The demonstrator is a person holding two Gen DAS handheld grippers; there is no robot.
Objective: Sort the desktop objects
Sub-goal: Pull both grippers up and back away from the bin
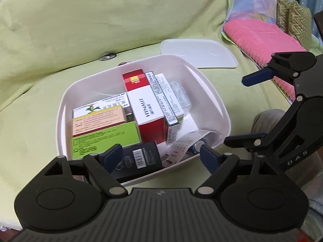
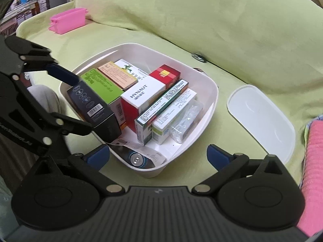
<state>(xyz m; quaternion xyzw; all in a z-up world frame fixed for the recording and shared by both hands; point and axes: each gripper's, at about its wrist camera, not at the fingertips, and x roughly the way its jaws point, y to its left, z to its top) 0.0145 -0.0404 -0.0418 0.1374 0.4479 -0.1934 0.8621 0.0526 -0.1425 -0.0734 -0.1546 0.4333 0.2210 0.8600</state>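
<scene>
Left wrist view shows a green sofa cover filling most of the picture, and on it stands a white plastic tub full of medicine boxes. Its white lid lies flat on the cover just behind the tub, apart from it. At the right edge lies a pink knitted cloth.

Inside the tub, the red and white HYNAUT box leans over the others in the middle. Left of it lie a green box and a peach-coloured box, one beside the other, with a white box bearing a green plant figure behind them. A narrow green-edged box and a pale box lean to the right of the HYNAUT box, and a clear blister pack is beside them at the tub wall. A black box with a barcode is at the near corner, between the fingers of the left gripper. The jaws are wide, and the right wrist view shows one blue pad touching the box end; whether the other pad touches is not possible to tell. A paper receipt and a battery lie on the tub floor.

The right gripper hovers at the near edge of the tub, its jaws wide with nothing between them. A pink plastic container stands far away on the sofa arm.
</scene>
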